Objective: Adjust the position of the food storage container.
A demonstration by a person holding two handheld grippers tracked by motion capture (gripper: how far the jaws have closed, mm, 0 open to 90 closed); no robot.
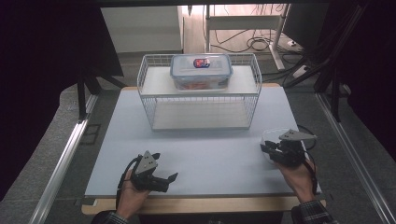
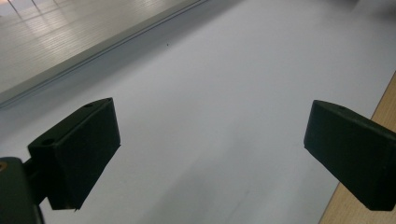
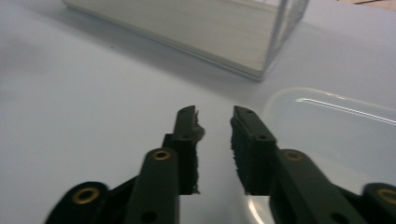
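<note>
L tongs (image 1: 166, 166) sit near the front-left of the table (image 1: 210, 144), spread wide w/ nothing between them. In the left gripper view the L tongs (image 2: 210, 123) frame bare table (image 2: 210, 56) only. Looks like a parked, waiting pose: out of the way, ready to help if needed. Plenty of free room around them, but the table's front edge is close on the person's side.

Centre-back: wire rack (image 1: 149, 93) w/ a shelf on top, and a lidded box (image 1: 201, 70) standing on that shelf, well apart from both hands. The bottom level looks bare. The wide open strip betw. rack and hands gives free travel.

R side: R tongs (image 1: 265, 150) are at the clear tub (image 1: 270, 138), which sits near the table's right edge, in front of the rack's right corner. In the right gripper view the R tongs (image 3: 214, 112) are drawn close, a narrow gap left. The clear tub (image 3: 336, 135) has its rim running right at the R-hand jaw. Can't tell if the thin wall is pinched or just beside it. Prob. a rim grip, since the tub is too wide to span.

Watch: the rack corner (image 3: 261, 70) is near ahead, and the table edge is close on the right, so the clear way is leftward.
</note>
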